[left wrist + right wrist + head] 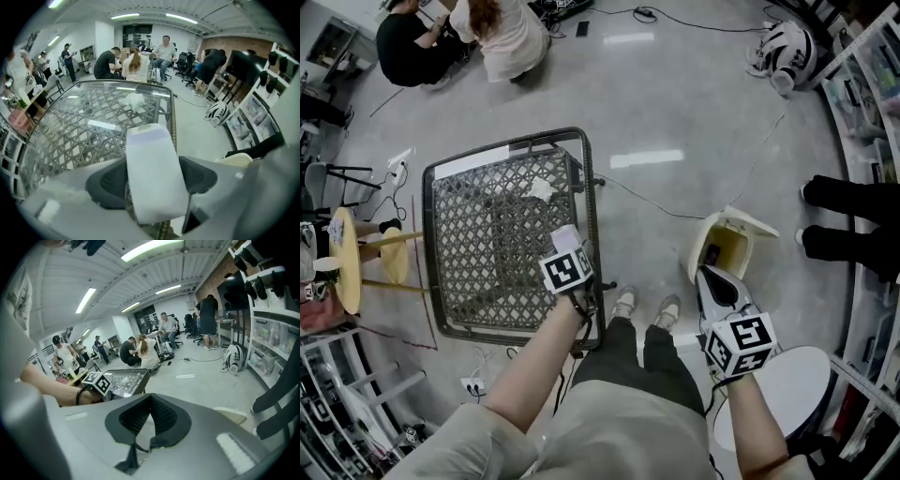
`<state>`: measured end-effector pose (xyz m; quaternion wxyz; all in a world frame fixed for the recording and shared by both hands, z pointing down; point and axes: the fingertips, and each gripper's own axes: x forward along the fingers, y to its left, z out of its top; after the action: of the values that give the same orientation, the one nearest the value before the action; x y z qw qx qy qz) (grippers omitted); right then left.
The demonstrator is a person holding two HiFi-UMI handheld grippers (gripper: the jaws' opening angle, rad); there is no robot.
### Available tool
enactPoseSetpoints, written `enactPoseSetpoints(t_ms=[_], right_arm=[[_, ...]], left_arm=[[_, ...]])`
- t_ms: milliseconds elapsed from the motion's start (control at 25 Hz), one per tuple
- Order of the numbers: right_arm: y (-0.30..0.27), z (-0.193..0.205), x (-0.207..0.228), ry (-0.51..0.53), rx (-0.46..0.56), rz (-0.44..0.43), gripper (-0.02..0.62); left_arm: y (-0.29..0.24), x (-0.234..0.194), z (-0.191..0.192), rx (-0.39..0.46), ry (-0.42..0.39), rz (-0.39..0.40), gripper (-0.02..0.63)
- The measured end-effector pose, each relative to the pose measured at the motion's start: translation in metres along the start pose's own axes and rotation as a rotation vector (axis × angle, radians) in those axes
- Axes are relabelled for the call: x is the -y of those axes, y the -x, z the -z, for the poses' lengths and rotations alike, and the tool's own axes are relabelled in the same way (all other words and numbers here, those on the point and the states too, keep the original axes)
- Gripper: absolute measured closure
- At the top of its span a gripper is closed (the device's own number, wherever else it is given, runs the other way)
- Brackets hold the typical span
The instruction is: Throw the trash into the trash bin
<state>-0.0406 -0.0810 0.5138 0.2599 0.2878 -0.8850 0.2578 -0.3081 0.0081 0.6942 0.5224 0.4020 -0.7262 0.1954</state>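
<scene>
- The worktop (441,253) is a squarish frame of grey woven lattice under a clear, glossy sheet, with a dark rounded metal rim.
- A crumpled white wad (542,190) lies on the worktop's far half. A flat white strip (101,124) lies nearer its middle.
- The white packet (151,154) is a smooth, matt, flat rectangle with a faint lilac band near its top edge.
- The packet stands upright over the worktop's right rim, raised off it, with the rim showing underneath.
- The left tool (155,171) pinches the packet: its dark ribbed pads press on the two long sides.
- The left forearm (534,352) is bare with a black band at the wrist. It reaches to the worktop's near right corner, and the tool tips steeply down.
- The trash bin (741,225) is cream plastic with a tilted flap lid. It stands on the grey floor to the right of the worktop, well apart from it.
- The right tool (151,404) has its ribbed pads pressed together on nothing. It is held out past the bin, on the side away from the worktop, and slants down.
</scene>
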Motion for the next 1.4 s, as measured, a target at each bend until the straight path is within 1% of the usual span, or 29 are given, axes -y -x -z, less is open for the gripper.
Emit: enactPoseSetpoints(t_ms=[40, 160, 320, 400, 480, 560, 640, 680, 760, 840, 920, 1000, 1160, 1400], right_arm=[[0.003, -0.001, 0.004, -0.016, 0.008, 0.008, 0.592], [0.017, -0.001, 0.018, -0.055, 0.035, 0.051, 0.592], [0.039, 0.001, 0.038, -0.082, 0.061, 0.108, 0.592], [0.051, 0.001, 0.048, -0.101, 0.08, 0.148, 0.592], [0.063, 0.003, 0.059, -0.128, 0.103, 0.195, 0.592], [0.075, 0.008, 0.071, -0.158, 0.121, 0.237, 0.592], [0.087, 0.016, 0.087, -0.19, 0.134, 0.275, 0.592], [0.093, 0.021, 0.095, -0.206, 0.139, 0.294, 0.592], [0.105, 0.032, 0.113, -0.239, 0.147, 0.333, 0.592], [0.116, 0.044, 0.13, -0.27, 0.159, 0.371, 0.592], [0.124, 0.057, 0.148, -0.295, 0.169, 0.403, 0.592], [0.13, 0.071, 0.163, -0.314, 0.17, 0.426, 0.592], [0.134, 0.097, 0.186, -0.336, 0.163, 0.453, 0.592], [0.126, 0.142, 0.207, -0.364, 0.148, 0.472, 0.592]], left_arm=[[0.005, 0.009, -0.005, 0.014, -0.015, 0.02, 0.252], [0.023, 0.049, -0.02, 0.051, -0.103, 0.101, 0.252], [0.047, 0.108, -0.038, 0.091, -0.134, 0.224, 0.252], [0.052, 0.142, -0.044, 0.097, -0.197, 0.284, 0.252], [0.055, 0.18, -0.044, 0.084, -0.275, 0.353, 0.252], [0.059, 0.217, -0.041, 0.065, -0.335, 0.424, 0.252], [0.06, 0.252, -0.033, 0.051, -0.402, 0.472, 0.252], [0.059, 0.269, -0.026, 0.043, -0.447, 0.488, 0.252], [0.055, 0.3, -0.003, 0.024, -0.563, 0.521, 0.252], [0.05, 0.328, 0.026, 0.003, -0.69, 0.555, 0.252], [0.041, 0.348, 0.055, -0.024, -0.783, 0.579, 0.252], [0.026, 0.36, 0.083, -0.058, -0.841, 0.583, 0.252], [-0.01, 0.376, 0.128, -0.113, -0.927, 0.574, 0.253], [-0.078, 0.381, 0.182, -0.178, -1.039, 0.542, 0.252]])
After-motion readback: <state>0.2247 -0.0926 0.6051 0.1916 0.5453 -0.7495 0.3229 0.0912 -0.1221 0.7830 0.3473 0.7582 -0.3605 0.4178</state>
